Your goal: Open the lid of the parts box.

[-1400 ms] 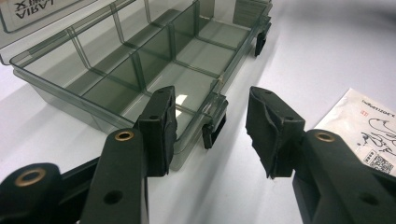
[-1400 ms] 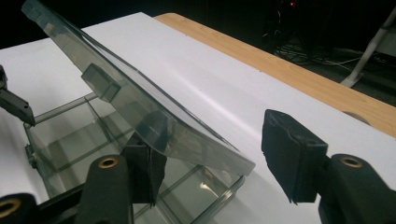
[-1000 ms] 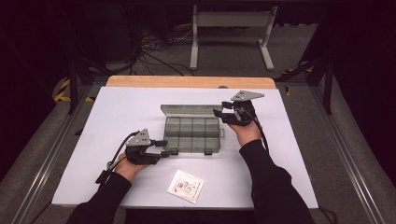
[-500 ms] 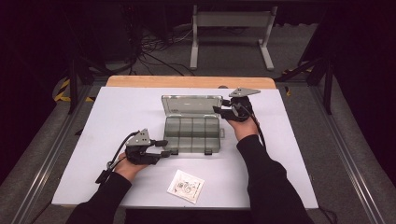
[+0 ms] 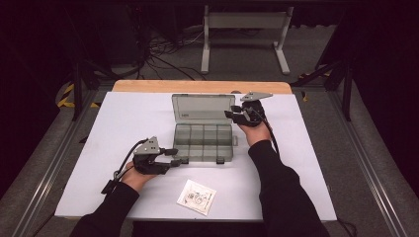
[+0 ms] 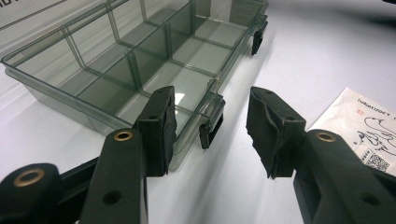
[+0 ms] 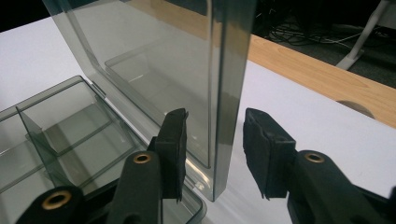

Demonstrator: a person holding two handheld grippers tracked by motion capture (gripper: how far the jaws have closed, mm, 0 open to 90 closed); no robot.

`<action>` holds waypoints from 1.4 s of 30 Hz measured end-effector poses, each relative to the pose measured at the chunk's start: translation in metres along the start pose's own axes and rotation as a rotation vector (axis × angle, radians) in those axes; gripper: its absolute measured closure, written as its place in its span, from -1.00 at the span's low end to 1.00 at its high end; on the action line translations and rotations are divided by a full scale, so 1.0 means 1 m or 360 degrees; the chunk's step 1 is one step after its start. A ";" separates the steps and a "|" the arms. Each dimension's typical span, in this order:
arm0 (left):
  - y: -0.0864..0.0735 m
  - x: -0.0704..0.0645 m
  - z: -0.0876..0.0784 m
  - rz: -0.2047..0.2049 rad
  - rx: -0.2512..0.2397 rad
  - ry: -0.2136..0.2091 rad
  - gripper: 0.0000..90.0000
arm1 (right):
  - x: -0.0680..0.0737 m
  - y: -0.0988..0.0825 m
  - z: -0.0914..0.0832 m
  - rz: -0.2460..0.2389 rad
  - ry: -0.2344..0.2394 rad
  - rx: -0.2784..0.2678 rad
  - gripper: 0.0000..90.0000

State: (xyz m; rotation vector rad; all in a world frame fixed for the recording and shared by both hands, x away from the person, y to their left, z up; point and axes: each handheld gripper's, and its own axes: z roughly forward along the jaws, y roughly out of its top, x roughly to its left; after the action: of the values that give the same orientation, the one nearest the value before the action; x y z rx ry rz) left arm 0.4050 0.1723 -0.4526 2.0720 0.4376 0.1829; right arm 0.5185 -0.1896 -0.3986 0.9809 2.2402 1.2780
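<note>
A white table is filling the high view, with a wooden strip along its far edge. At its middle a smoky clear plastic organizer box is lying open, its empty compartments facing up and its lid standing nearly upright at the far side. The right gripper is straddling the lid's right edge, and its jaws have just been closing around that edge, a small gap showing on each side. The left gripper is waiting half open at the box's near left corner, one pad inside the wall and a black latch between the pads, nothing pinched. A small printed packet is lying near the front edge. The box looks light, stiff and slippery, probably prone to sliding, so the rigid lid rim and the corner wall seem the safest holds.
</note>
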 end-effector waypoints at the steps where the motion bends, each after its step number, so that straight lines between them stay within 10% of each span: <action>1: 0.000 0.000 0.000 0.0000 0.0000 0.0000 0.17 | 0.000 0.000 0.000 0.0000 0.0000 0.0000 0.35; 42: 0.001 -0.001 0.000 0.0012 0.0021 0.0002 0.26 | -0.009 -0.001 0.030 0.0018 -0.0065 0.0103 0.02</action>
State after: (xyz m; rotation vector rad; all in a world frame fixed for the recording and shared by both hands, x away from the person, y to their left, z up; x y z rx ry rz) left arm 0.4044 0.1719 -0.4519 2.0868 0.4329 0.1866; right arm 0.5432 -0.1790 -0.4154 1.0348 2.2606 1.1863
